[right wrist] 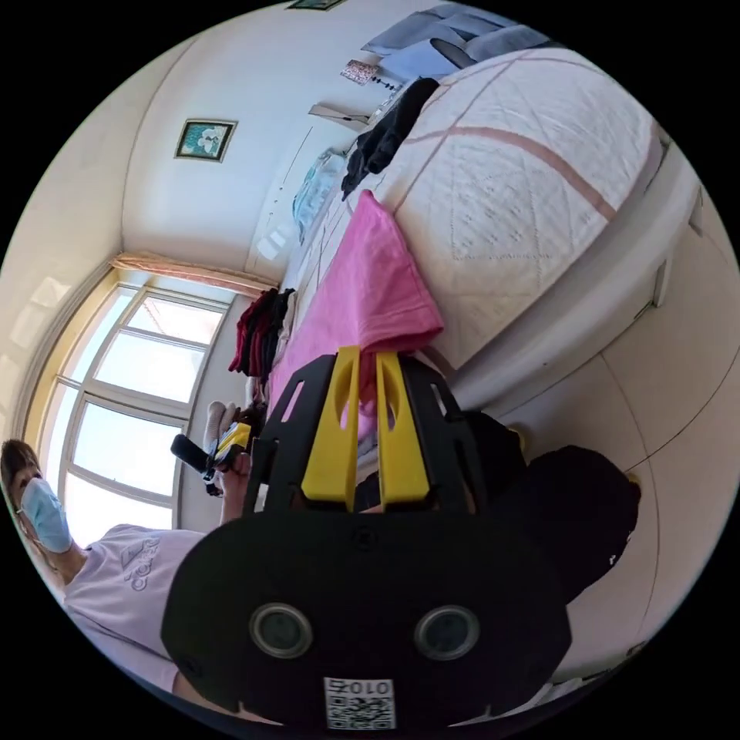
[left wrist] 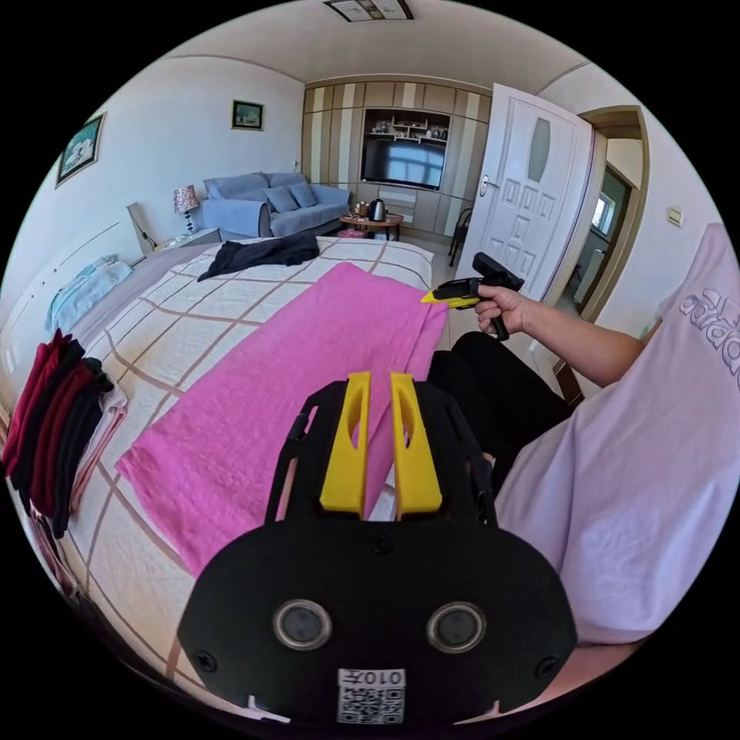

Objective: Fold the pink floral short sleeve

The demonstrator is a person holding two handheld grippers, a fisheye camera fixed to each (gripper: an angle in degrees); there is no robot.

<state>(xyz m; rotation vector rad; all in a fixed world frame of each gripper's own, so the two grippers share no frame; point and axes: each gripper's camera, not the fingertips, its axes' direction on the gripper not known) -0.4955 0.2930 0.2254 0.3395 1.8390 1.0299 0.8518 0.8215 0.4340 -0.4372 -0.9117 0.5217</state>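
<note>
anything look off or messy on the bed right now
A dark garment lies crumpled at the bed's far end, unfolded, unlike the neat stack of clothes. The pink garment overhangs the near edge, where the right tool sits at its corner.

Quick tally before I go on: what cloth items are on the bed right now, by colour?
Pink: 1, the pink garment spread flat on the bed
Black, loose: 1, the black garment crumpled at the far end
Folded stack: 1, the stack of folded clothes in reds and black at the edge; pieces too tightly packed to count
Total: 3
</note>
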